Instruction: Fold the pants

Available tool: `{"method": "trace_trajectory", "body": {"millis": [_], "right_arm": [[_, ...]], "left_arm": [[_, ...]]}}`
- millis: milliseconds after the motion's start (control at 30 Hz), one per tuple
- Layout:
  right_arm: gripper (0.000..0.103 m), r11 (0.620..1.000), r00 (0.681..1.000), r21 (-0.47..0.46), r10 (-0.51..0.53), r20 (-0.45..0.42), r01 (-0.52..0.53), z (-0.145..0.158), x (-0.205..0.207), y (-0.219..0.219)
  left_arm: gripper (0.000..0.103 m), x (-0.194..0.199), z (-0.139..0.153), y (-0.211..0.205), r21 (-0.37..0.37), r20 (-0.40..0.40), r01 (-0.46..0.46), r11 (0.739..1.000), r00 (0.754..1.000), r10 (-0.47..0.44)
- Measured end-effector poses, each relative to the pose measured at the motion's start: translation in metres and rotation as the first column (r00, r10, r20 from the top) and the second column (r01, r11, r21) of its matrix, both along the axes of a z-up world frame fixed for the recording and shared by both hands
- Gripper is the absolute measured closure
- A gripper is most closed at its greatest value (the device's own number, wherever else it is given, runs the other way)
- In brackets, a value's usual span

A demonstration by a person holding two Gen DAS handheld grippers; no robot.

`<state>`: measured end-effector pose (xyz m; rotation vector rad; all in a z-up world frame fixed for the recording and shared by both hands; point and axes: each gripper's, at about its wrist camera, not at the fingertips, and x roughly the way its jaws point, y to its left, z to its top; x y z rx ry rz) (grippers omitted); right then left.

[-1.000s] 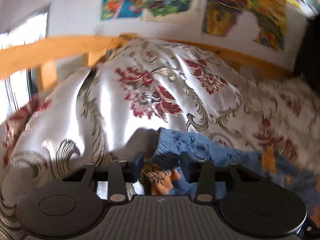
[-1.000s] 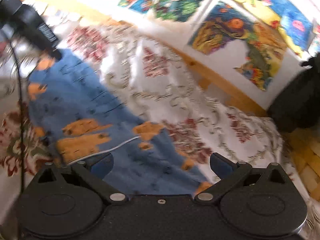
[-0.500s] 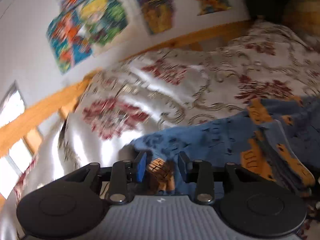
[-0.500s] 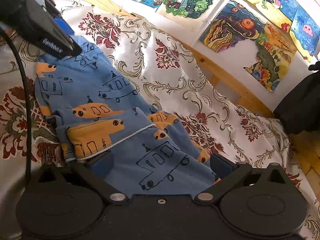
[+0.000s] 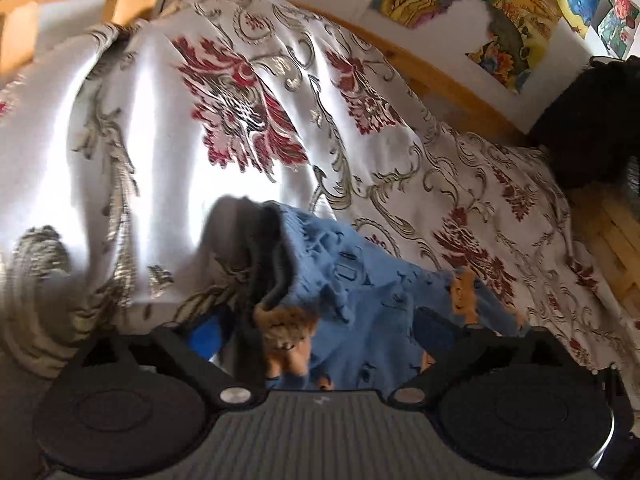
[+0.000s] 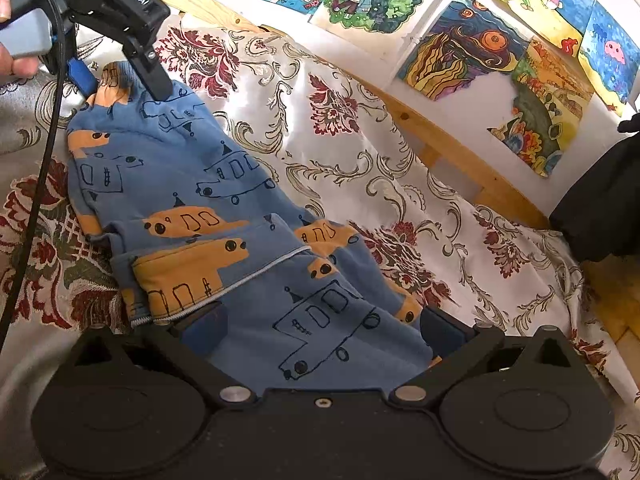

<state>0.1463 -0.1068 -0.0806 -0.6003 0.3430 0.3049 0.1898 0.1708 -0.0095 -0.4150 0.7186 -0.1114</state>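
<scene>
— Bedspread (image 6: 400,168) fills both views: shiny white cloth with red flowers and grey scrolls, over a bed with a wooden rail (image 6: 448,148) along the far side. What's above it?

— Drawings (image 6: 492,64), a bright row of them on the white wall. One dark shape (image 6: 600,200) sits at the right edge; I can't tell what it is.

— And the pants?

— Pants (image 6: 224,216) lie on the bedspread, blue with orange vehicles and black line-drawn ones, stretched from the far left toward the right wrist camera. A fold runs across the middle, and one layer with a pale stitched hem lies on top of another.

— Left claw?

— Left claw (image 5: 316,332) is spread wide in its own view. Blue cloth bunches up between the fingers, with an orange patch there, but the pads stand apart from it on both sides. From the right view, that claw (image 6: 120,76) points down at the far end of the pants, its tips at the cloth.

— Anyone in shot?

— Only a hand (image 6: 16,66) at the top left corner of the right view, on the grey handle, with a black cable (image 6: 36,200) hanging down from it.

— Right claw?

— Right claw (image 6: 320,328) is also spread, jaws far apart, low over the near end of the pants. Cloth lies flat between the fingers, and neither pad presses on it.
</scene>
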Motion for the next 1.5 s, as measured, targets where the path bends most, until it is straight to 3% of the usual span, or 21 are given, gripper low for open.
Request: {"method": "trace_trajectory", "body": {"millis": [233,300,433,500,567,667,867,933,1000,1067,1167,1267,1400,1500], "right_arm": [[0.001,1.000,1.000,0.007,-0.001,-0.004,0.001,0.000,0.000,0.000],[0.001,1.000,1.000,0.015,0.005,0.002,-0.005,0.002,0.000,-0.001],[0.001,0.997,1.000,0.073,0.024,0.010,-0.025,0.013,0.003,0.000],[0.001,0.997,0.999,0.073,0.031,0.031,-0.034,0.016,0.005,0.005],[0.001,0.996,0.998,0.081,0.030,0.056,-0.034,0.019,0.005,0.008],[0.001,0.994,0.998,0.091,0.057,0.018,-0.059,0.017,0.009,0.015],[0.001,0.996,0.999,0.077,0.054,0.008,-0.054,0.008,0.007,0.019],[0.001,0.994,0.999,0.096,0.052,-0.007,-0.052,0.009,0.009,0.016],[0.001,0.993,0.999,0.106,0.051,-0.015,-0.049,0.009,0.009,0.015],[0.001,0.993,0.999,0.104,0.051,-0.015,-0.049,0.010,0.009,0.016],[0.001,0.993,0.999,0.104,0.052,-0.016,-0.050,0.009,0.009,0.015],[0.001,0.993,0.998,0.110,0.053,-0.022,-0.050,0.010,0.010,0.015],[0.001,0.991,0.998,0.121,0.054,-0.027,-0.051,0.010,0.012,0.013],[0.001,0.989,0.998,0.135,0.061,-0.029,-0.057,0.013,0.012,0.011]], "left_arm": [[0.001,-0.004,-0.005,0.024,-0.169,0.042,-0.002,0.986,0.999,0.010],[0.006,-0.003,-0.004,0.029,-0.201,0.035,-0.035,0.979,0.998,0.043],[0.029,-0.002,-0.006,0.034,-0.192,-0.008,-0.123,0.974,0.992,0.124],[0.050,-0.001,-0.009,0.038,-0.184,-0.029,-0.147,0.972,0.989,0.145],[0.059,0.000,-0.012,0.044,-0.199,-0.051,-0.163,0.966,0.986,0.156],[0.058,0.005,-0.013,0.048,-0.223,-0.082,-0.158,0.962,0.986,0.143],[0.054,0.017,-0.011,0.037,-0.178,-0.136,-0.147,0.973,0.983,0.124],[0.061,0.021,-0.010,0.034,-0.156,-0.166,-0.172,0.973,0.975,0.146],[0.077,0.023,-0.010,0.033,-0.142,-0.198,-0.211,0.967,0.963,0.181],[0.081,0.018,-0.009,0.034,-0.166,-0.197,-0.245,0.955,0.957,0.211],[0.085,0.012,-0.002,0.025,-0.101,-0.172,-0.253,0.962,0.957,0.233],[0.086,0.005,0.015,-0.006,0.082,-0.100,-0.204,0.975,0.972,0.212],[0.086,-0.003,0.037,-0.050,0.304,-0.016,-0.150,0.941,0.987,0.162],[0.087,-0.006,0.050,-0.072,0.371,0.016,-0.142,0.918,0.989,0.146]]}}
